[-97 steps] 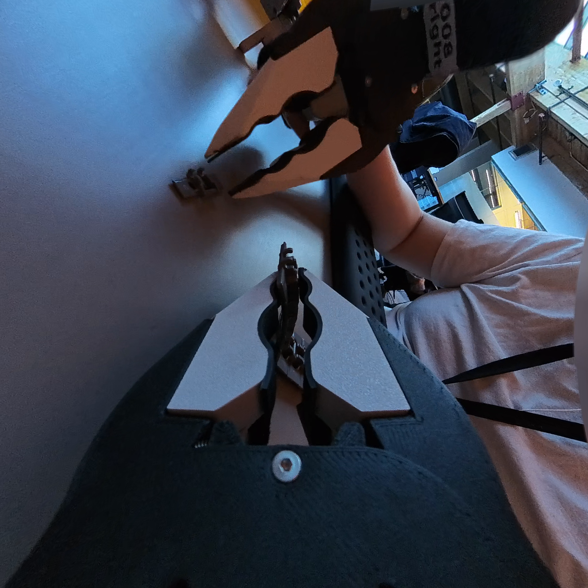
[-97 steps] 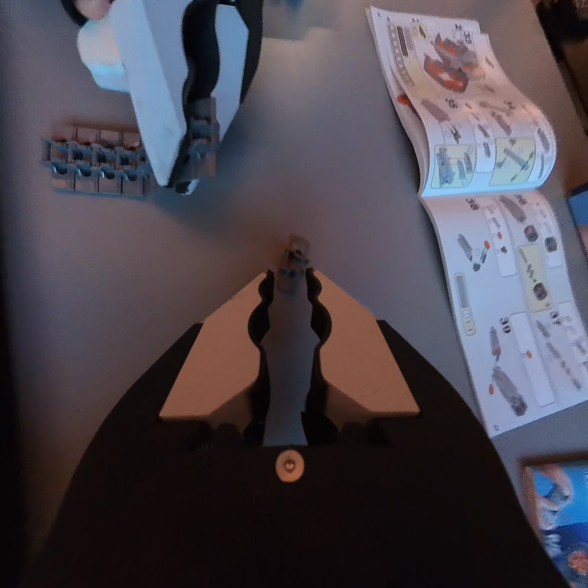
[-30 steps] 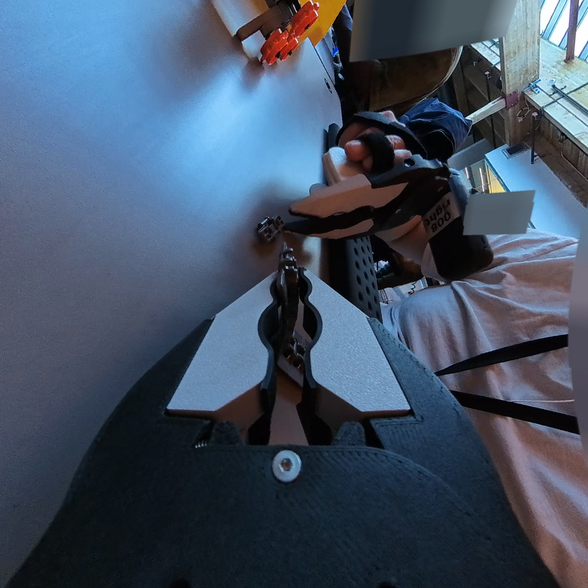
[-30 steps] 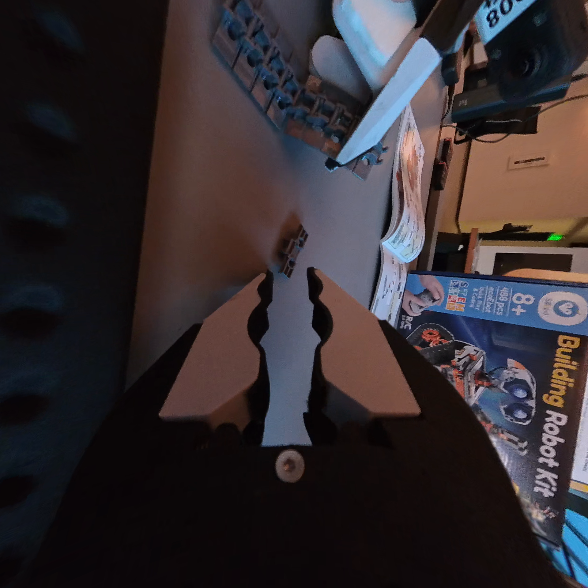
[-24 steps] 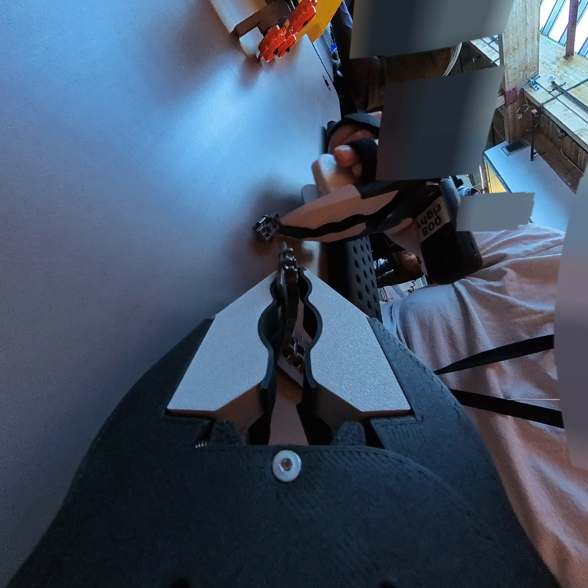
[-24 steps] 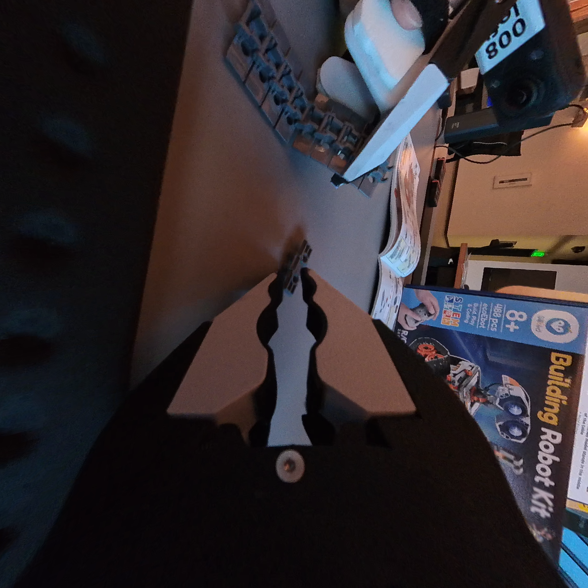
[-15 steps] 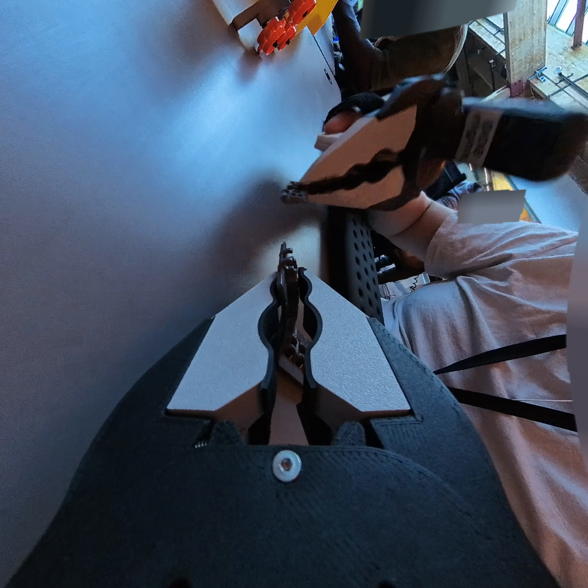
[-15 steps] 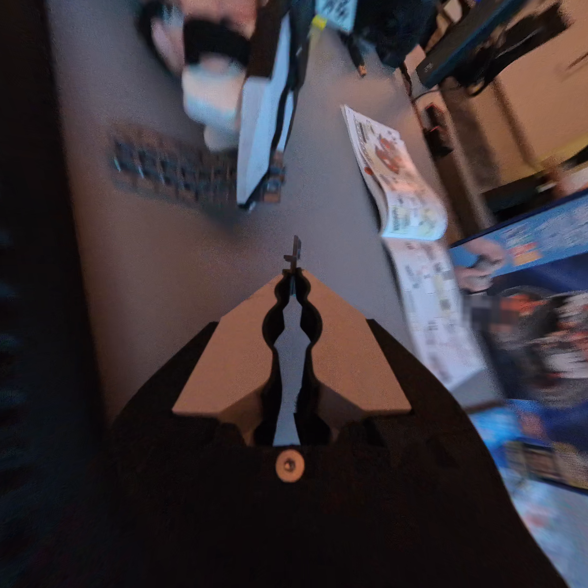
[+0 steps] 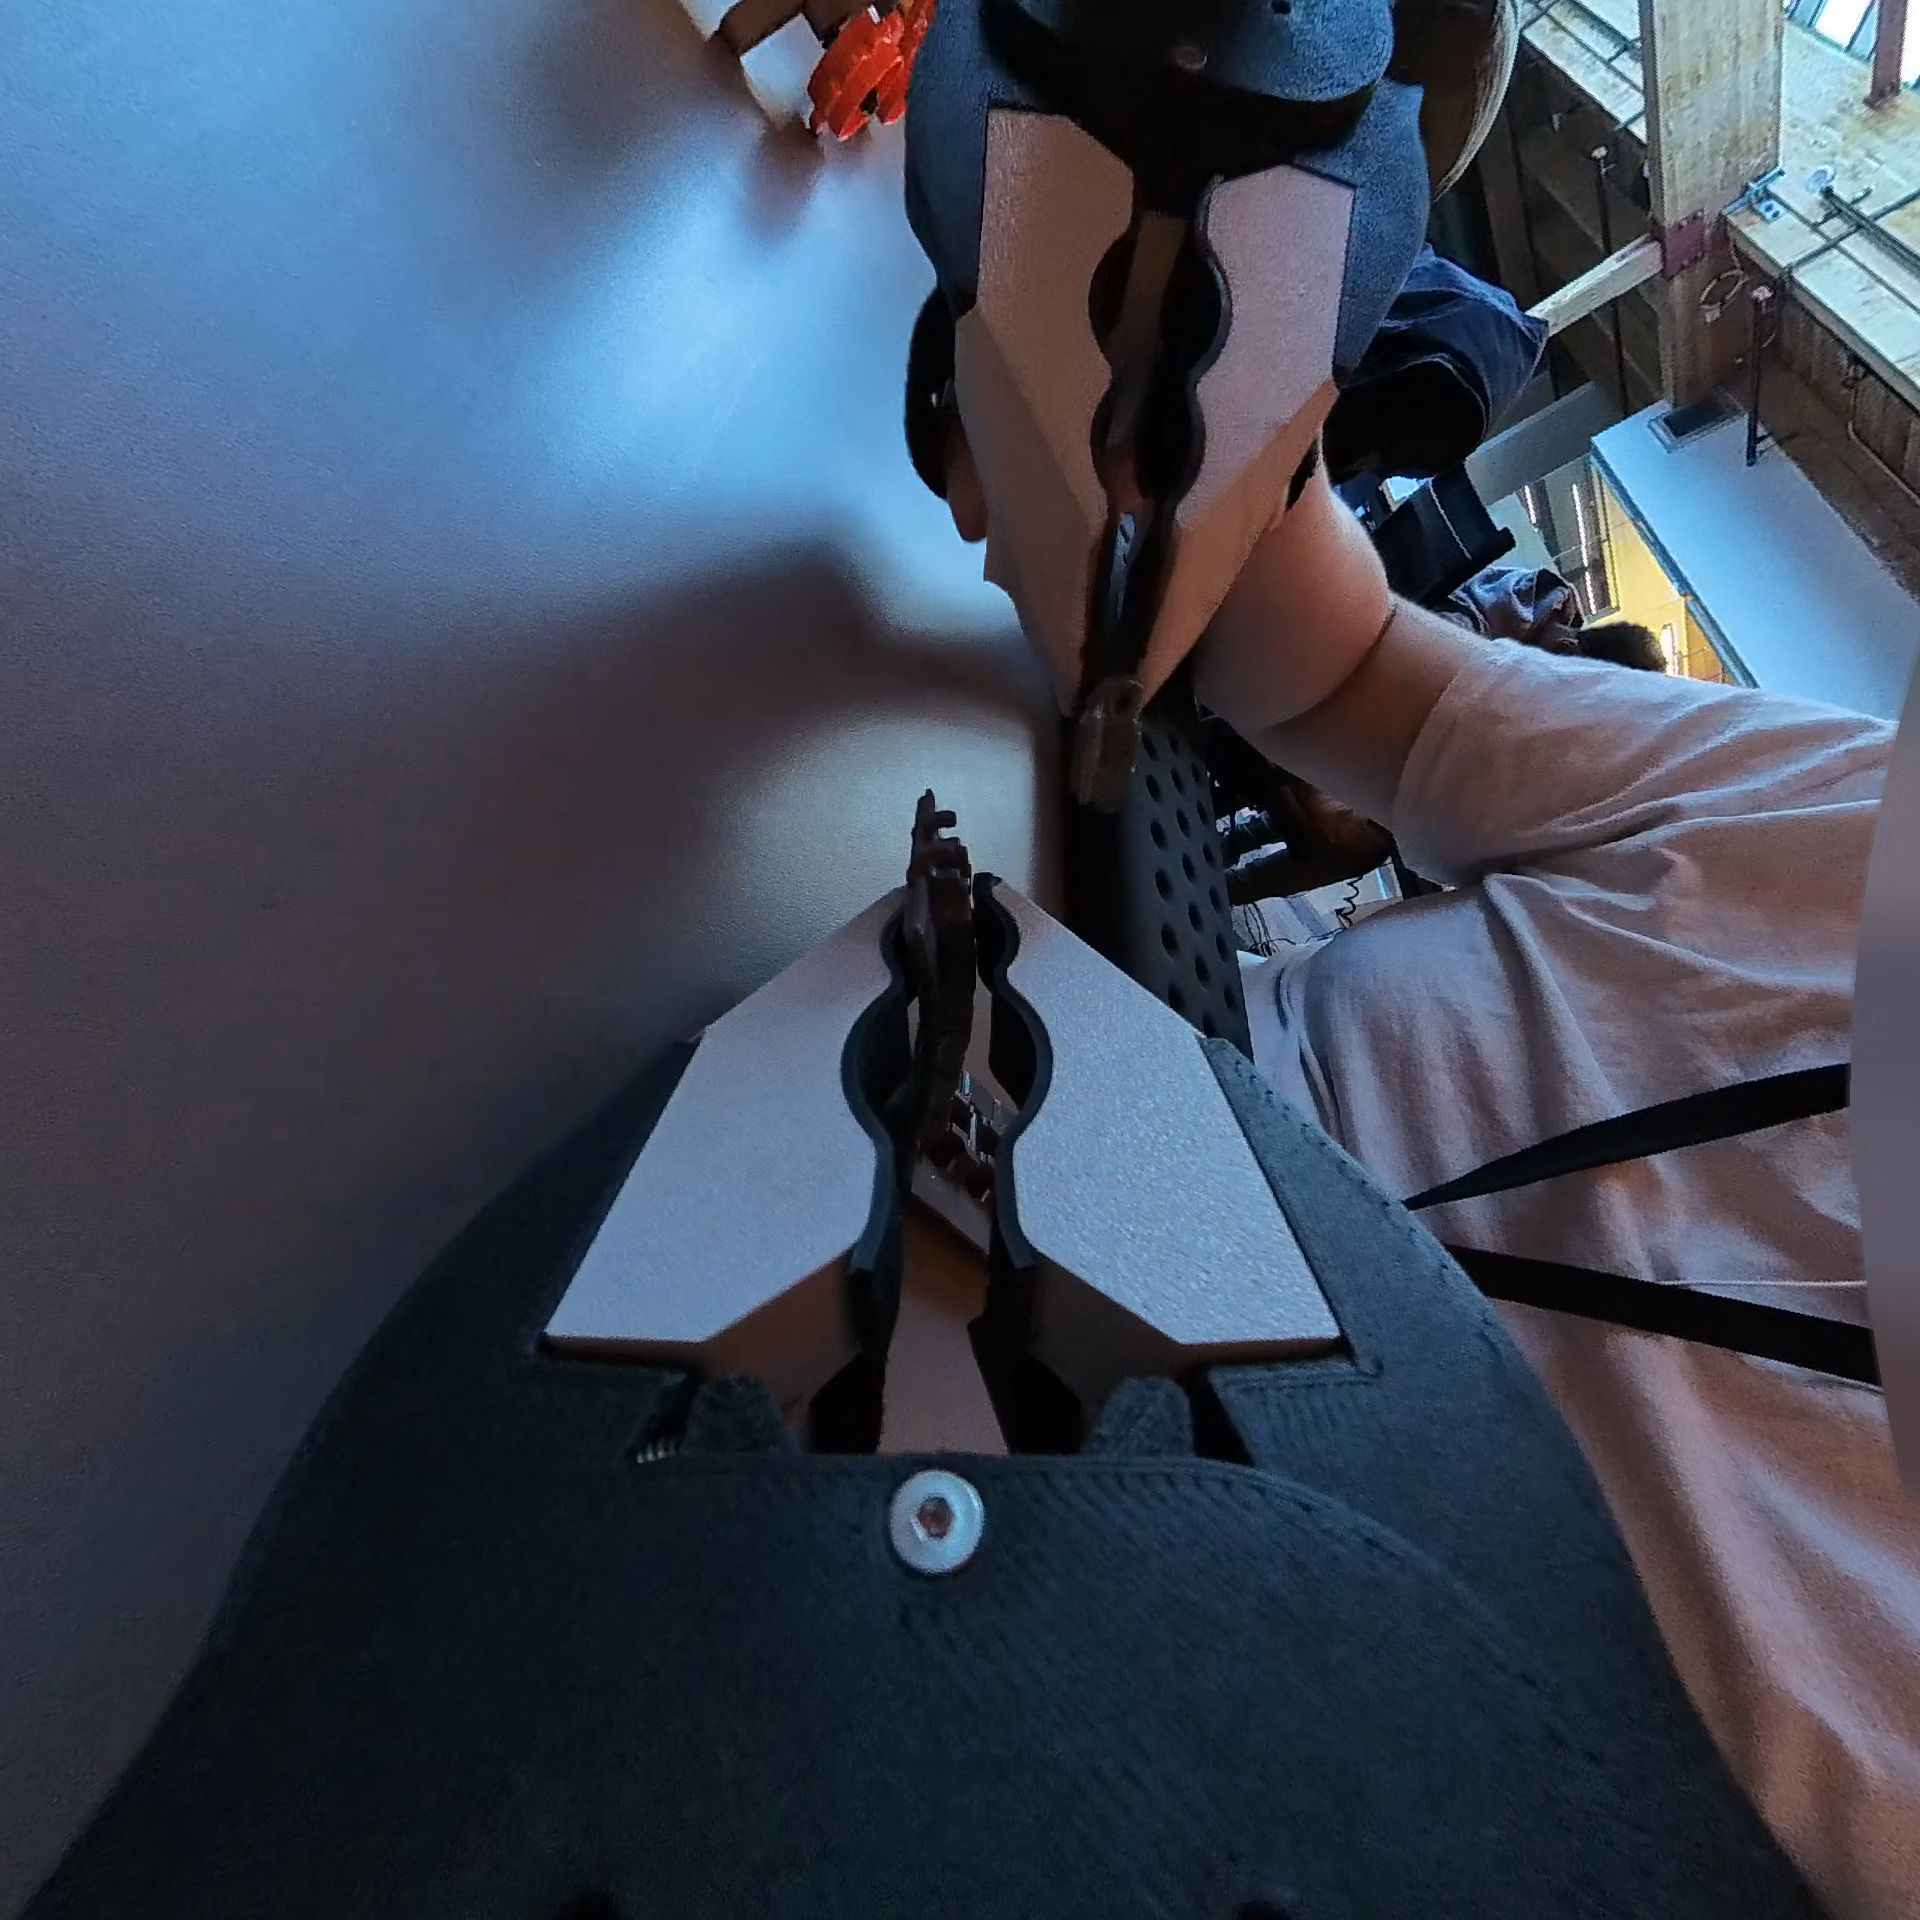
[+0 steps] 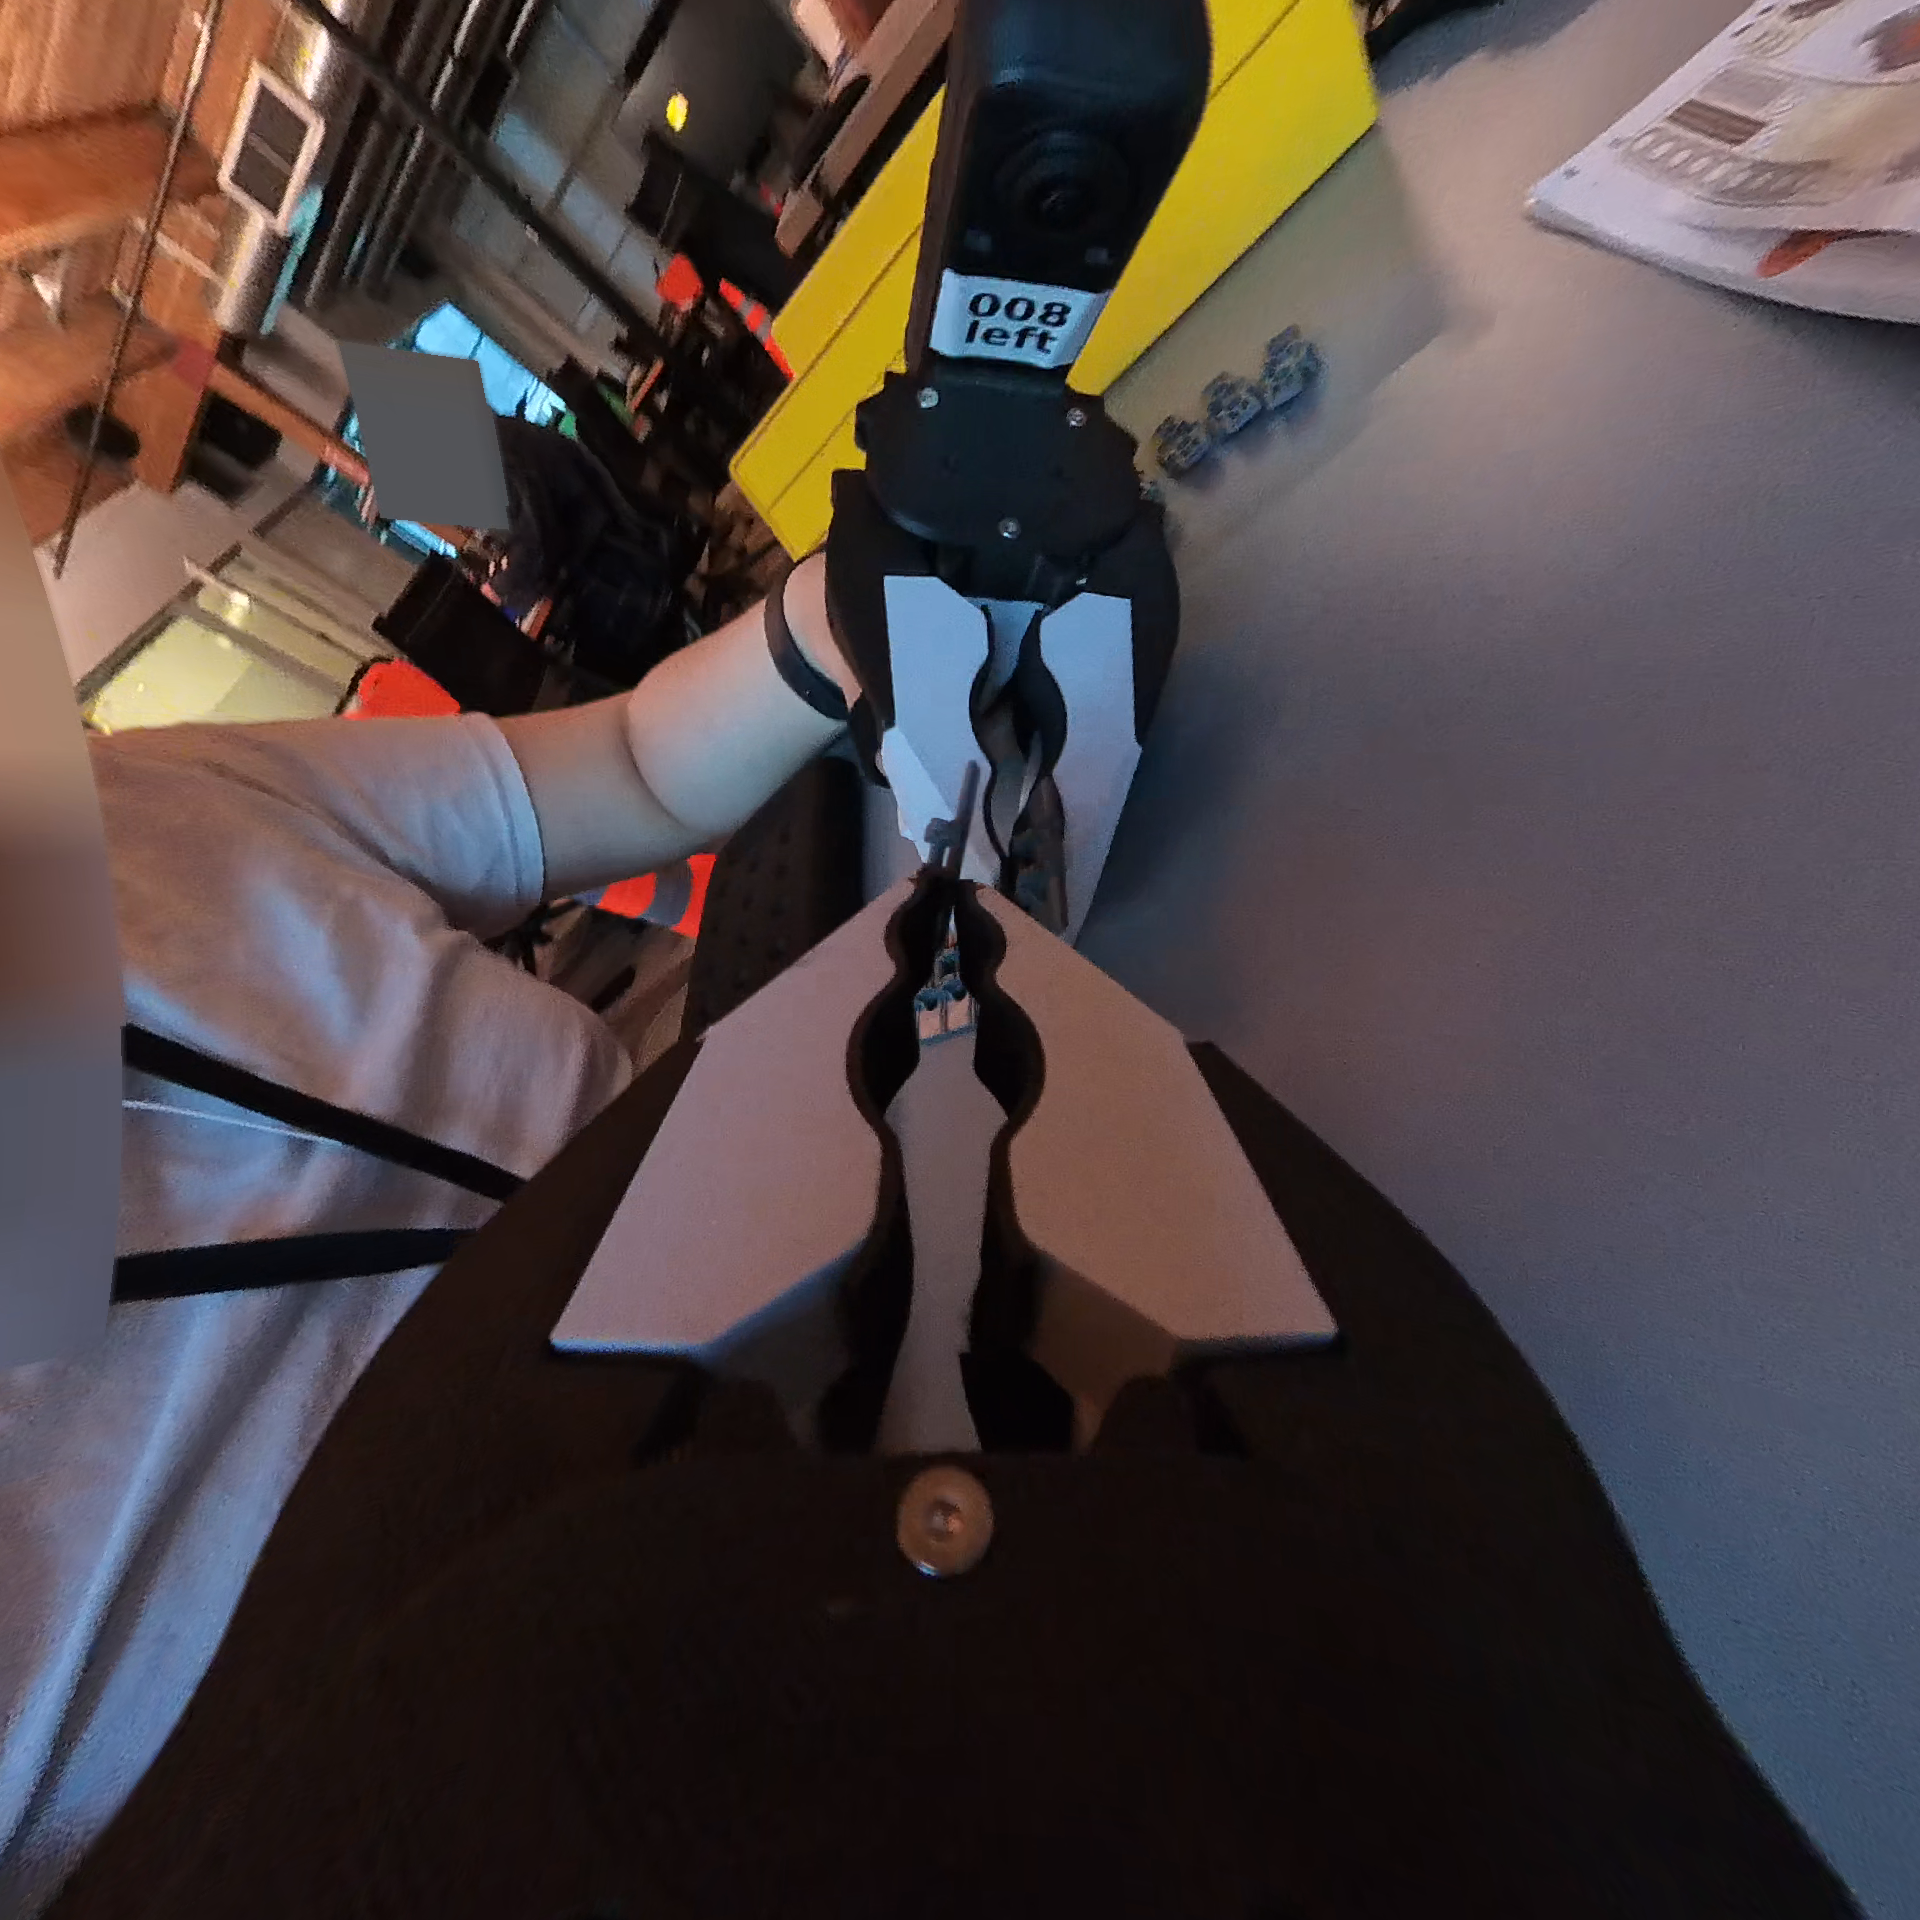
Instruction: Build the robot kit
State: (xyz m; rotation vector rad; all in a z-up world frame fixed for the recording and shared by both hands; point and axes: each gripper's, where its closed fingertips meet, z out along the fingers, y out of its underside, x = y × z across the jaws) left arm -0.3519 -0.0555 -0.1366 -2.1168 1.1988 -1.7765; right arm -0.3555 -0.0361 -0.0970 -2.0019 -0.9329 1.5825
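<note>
My left gripper [image 9: 940,896] is shut on a dark toothed strip of linked track pieces [image 9: 938,997] that stands edge-on between its jaws. My right gripper [image 9: 1110,675] points down at it from above, shut on a small grey link piece [image 9: 1103,732], a short gap from the strip's end. In the right wrist view my right gripper [image 10: 948,896] holds the thin link piece [image 10: 954,831] out in front. The left gripper [image 10: 1013,862] faces it tip to tip with the track strip [image 10: 1031,831] in its jaws. Both are held above the grey table [image 10: 1558,779].
Several loose grey link pieces [image 10: 1236,400] lie by a yellow box [image 10: 1236,156]. An open booklet [image 10: 1766,135] lies at the far right. Orange parts [image 9: 857,73] sit at the table's far end. A black perforated chair back [image 9: 1179,894] and the person's light shirt [image 9: 1558,987] are beside the table edge. My hands' fingertips stand some 4 cm from each other.
My right gripper shut on the small link piece on the table, lifted it and swung round to face the left gripper's tip. The left gripper stayed still with its strip.
</note>
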